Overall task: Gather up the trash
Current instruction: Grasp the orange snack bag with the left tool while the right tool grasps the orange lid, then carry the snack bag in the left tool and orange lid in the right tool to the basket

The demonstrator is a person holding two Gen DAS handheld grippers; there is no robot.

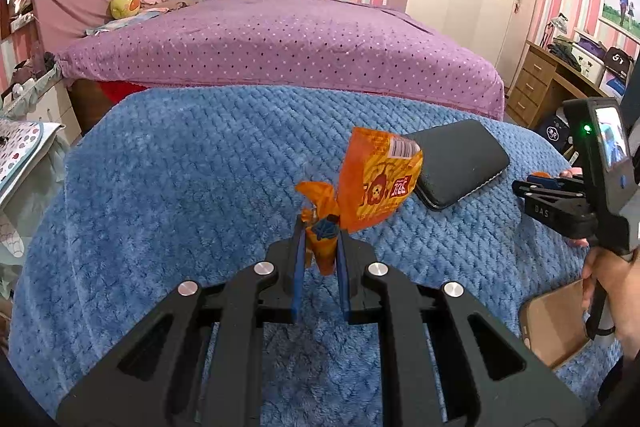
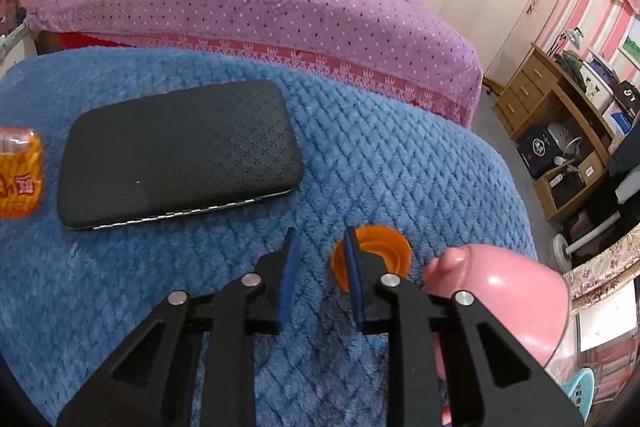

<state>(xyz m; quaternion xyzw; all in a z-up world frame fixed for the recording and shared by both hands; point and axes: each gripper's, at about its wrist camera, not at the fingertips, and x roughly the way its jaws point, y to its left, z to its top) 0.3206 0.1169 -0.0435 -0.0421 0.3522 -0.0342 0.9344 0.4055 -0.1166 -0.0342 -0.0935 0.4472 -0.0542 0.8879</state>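
Note:
My left gripper (image 1: pixel 319 227) is shut on an orange snack wrapper (image 1: pixel 376 179) and holds it upright above the blue fleece blanket (image 1: pixel 180 167). The wrapper's edge also shows at the far left of the right wrist view (image 2: pixel 18 175). My right gripper (image 2: pixel 318 239) is open above the blanket (image 2: pixel 400 155), and its right finger stands in front of an orange bottle cap (image 2: pixel 380 251) that lies on the blanket. Nothing is between its fingers. The right gripper also shows at the right edge of the left wrist view (image 1: pixel 520 187).
A black textured case (image 2: pixel 180 151) lies on the blanket beside the wrapper and also shows in the left wrist view (image 1: pixel 460 163). A pink rounded object (image 2: pixel 500 291) sits right of the cap. A tan phone (image 1: pixel 552 323) lies near the hand. A purple bed (image 1: pixel 280 39) stands behind, a wooden desk (image 2: pixel 560 115) at right.

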